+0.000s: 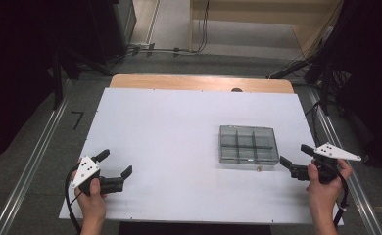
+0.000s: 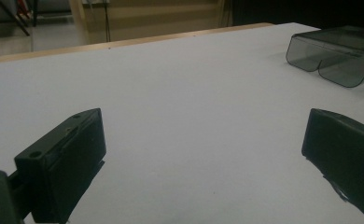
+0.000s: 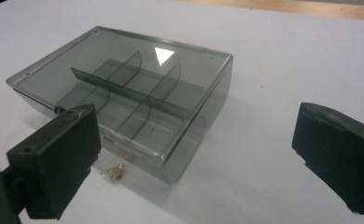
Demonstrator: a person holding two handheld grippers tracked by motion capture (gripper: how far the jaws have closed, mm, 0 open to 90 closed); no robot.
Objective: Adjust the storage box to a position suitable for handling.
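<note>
**Both tongs waiting wide open beside a smoked plastic box**

A clear, smoke-grey compartment box (image 1: 249, 144) is sitting lid-closed on the white desk (image 1: 169, 132), right of the middle, with dividers showing through the lid. A small brass-coloured bit (image 3: 115, 171) is lying on the desk just beside the box's near edge.

The right tongs (image 1: 295, 157) are hovering near that box at its right-hand corner, jaws spread wide and gripping nothing; in the right gripper view (image 3: 194, 158) the box is lying just ahead of the jaws.

The left tongs (image 1: 114, 163) are resting low at the desk's near left, well apart from the box, likewise gaping wide and carrying nothing.
</note>
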